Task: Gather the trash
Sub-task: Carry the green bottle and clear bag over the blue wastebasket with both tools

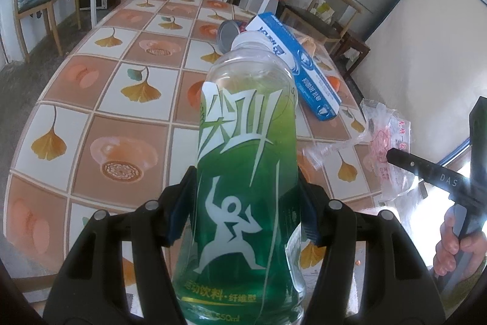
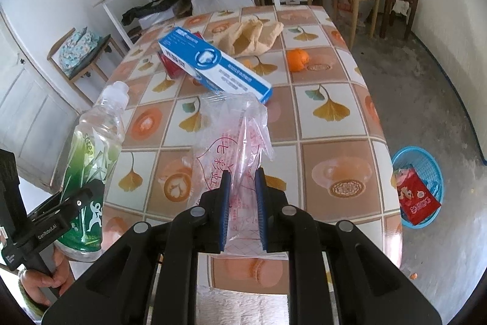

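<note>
Left gripper clamps green-labelled clear plastic bottle; right gripper pinches clear printed plastic bag. Blue toothpaste box upper centre uncollected; blue basket right holds red packet.

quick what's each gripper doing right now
Left gripper: closed on the green bottle.
Right gripper: closed on the plastic bag.

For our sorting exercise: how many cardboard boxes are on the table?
2: a blue box mid-table, resting on a red box mostly hidden beneath it. Others may be hidden.
</note>
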Demonstrator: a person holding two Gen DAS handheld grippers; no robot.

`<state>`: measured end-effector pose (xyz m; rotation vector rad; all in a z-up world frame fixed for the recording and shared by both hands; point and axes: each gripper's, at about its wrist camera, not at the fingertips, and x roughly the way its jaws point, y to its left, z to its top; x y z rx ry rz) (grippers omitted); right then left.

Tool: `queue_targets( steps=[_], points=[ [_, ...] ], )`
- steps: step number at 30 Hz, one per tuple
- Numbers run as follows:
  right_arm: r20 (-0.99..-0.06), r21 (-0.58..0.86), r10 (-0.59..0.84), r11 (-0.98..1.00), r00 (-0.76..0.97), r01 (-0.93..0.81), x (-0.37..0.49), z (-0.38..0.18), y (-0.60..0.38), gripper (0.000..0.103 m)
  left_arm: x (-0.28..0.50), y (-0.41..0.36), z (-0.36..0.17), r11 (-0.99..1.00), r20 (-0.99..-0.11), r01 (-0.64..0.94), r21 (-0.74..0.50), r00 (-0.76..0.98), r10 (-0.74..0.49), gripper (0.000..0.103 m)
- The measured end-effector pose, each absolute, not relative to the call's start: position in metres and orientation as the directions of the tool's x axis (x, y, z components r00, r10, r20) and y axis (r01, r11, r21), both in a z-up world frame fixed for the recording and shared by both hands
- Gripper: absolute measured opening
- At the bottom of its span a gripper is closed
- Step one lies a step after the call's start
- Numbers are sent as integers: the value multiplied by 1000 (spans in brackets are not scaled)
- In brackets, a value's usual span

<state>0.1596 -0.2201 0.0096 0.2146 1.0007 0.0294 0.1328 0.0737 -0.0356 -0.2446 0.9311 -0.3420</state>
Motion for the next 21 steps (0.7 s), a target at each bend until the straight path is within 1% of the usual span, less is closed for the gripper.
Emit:
queue_targets(
  steps=[14,17,21],
  points=[
    [-764,230,117,968,635,98,135,42,-246,16,120,60,-3,909,-694,236,-343,588,-415,58],
    [-747,246,100,960,657,134,123,48,-262,16,119,47,5,894,-683,280,-350,577,-448,58],
    [-726,250,41,946,687,208,98,56,-292,16,121,21,15,859,-669,358,-368,540,-511,58]
  ],
)
